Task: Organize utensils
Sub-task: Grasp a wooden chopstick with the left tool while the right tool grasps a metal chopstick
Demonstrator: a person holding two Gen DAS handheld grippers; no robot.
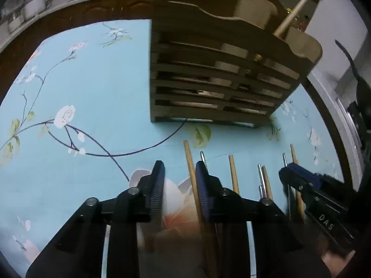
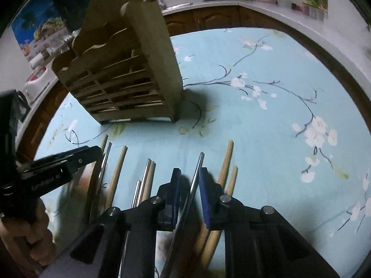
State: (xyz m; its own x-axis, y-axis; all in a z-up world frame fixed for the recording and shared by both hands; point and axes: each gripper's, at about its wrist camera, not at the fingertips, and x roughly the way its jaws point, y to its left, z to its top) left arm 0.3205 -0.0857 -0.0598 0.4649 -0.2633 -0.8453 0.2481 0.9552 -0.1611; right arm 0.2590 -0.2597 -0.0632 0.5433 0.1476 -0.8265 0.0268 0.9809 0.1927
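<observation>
Several wooden and metal chopsticks lie in a row on the blue floral tablecloth [image 1: 92,69]. A wooden slatted utensil holder [image 1: 220,78] stands behind them, with one wooden chopstick [image 1: 293,11] in it; the holder also shows in the right wrist view [image 2: 125,76]. My left gripper [image 1: 179,169] is open, with a wooden chopstick [image 1: 190,166] just inside its right finger. My right gripper [image 2: 189,173] is open around a metal chopstick [image 2: 197,176], jaws apart from it. The right gripper also shows in the left wrist view [image 1: 301,180], and the left gripper in the right wrist view [image 2: 76,157].
A brown wooden table edge [image 1: 69,20] rings the cloth. A counter [image 2: 278,2] with jars and a utensil rack lies beyond. A person's hand [image 2: 34,238] holds the left gripper at lower left.
</observation>
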